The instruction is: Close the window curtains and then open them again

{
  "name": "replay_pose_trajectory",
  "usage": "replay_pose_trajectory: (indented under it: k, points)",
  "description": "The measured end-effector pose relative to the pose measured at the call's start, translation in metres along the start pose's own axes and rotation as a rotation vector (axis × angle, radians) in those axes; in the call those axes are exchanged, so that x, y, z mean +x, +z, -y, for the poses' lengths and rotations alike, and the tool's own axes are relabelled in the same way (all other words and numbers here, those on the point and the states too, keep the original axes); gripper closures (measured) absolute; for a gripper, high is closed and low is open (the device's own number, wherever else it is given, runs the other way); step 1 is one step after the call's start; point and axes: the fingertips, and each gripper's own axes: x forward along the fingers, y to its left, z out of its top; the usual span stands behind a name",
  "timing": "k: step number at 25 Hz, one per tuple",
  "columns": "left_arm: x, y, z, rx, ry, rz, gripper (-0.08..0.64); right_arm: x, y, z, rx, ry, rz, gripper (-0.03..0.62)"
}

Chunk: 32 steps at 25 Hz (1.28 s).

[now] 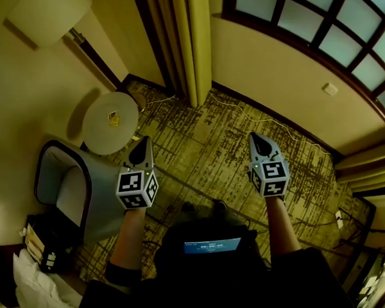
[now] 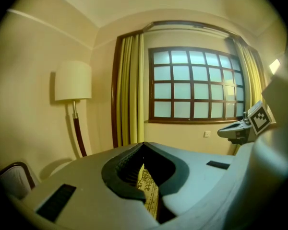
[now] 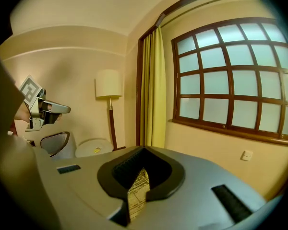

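Note:
The window (image 1: 321,18) is uncovered. The left yellow curtain (image 1: 187,37) hangs bunched at the window's left side, and the right curtain (image 1: 372,162) is gathered at the far right. My left gripper (image 1: 141,143) and right gripper (image 1: 257,137) are held side by side over the carpet, well short of both curtains, jaws shut and empty. In the left gripper view the bunched curtain (image 2: 130,90) and the window (image 2: 197,83) lie ahead beyond the shut left gripper (image 2: 143,145), with the right gripper (image 2: 235,131) at the right. The right gripper view shows its shut gripper (image 3: 144,150), the curtain (image 3: 153,87) and the left gripper (image 3: 53,108).
A floor lamp (image 1: 48,11) stands in the left corner beside a small round table (image 1: 109,120). A grey armchair (image 1: 64,191) sits close on my left. A white cable (image 1: 256,117) runs along the carpet below the wall, which carries a socket (image 1: 329,88).

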Motion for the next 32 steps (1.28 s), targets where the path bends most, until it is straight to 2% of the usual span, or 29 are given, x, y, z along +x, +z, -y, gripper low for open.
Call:
replay_pose_trajectory:
  k: [18,32]
  points:
    - [0.021,0.006,-0.027,-0.016,-0.079,0.007,0.56,0.019,0.007,-0.031,0.012,-0.036,-0.021,0.58]
    - [0.031,0.01,-0.053,0.016,-0.165,0.024,0.56,0.036,0.008,-0.079,0.015,-0.057,-0.032,0.58]
